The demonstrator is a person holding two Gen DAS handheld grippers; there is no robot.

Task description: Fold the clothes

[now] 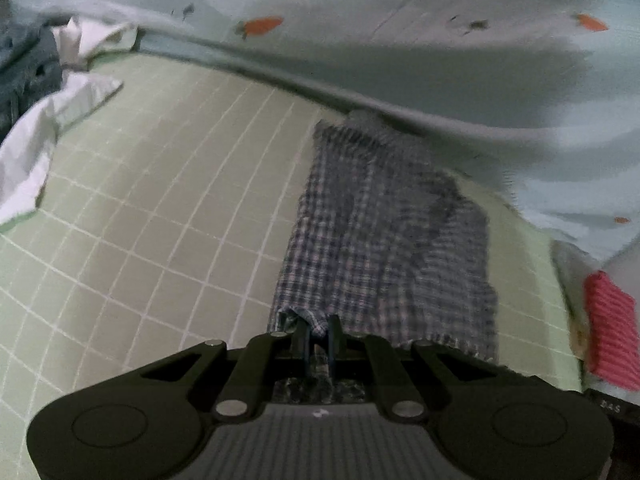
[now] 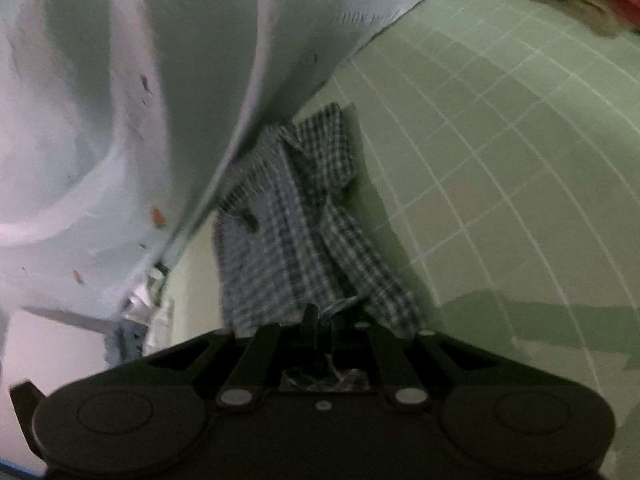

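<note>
The left gripper [image 1: 318, 334] was pinched tight on the near edge of the plaid shorts [image 1: 380, 240], which lay spread on the green grid mat [image 1: 160, 208]. The right gripper [image 2: 320, 326] likewise clamped a bunched edge of the same shorts [image 2: 288, 232]. A pale sheet with carrot prints [image 1: 400, 40] bordered the mat; a white garment [image 1: 48, 120] and red ribbed cloth [image 1: 612, 328] lay aside. No containers showed, and no writing could be read

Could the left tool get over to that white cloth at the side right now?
Probably not yet. The left tool is shut on the checked garment, so it would have to let go first. The green mat between it and the white cloth lies bare.
</note>
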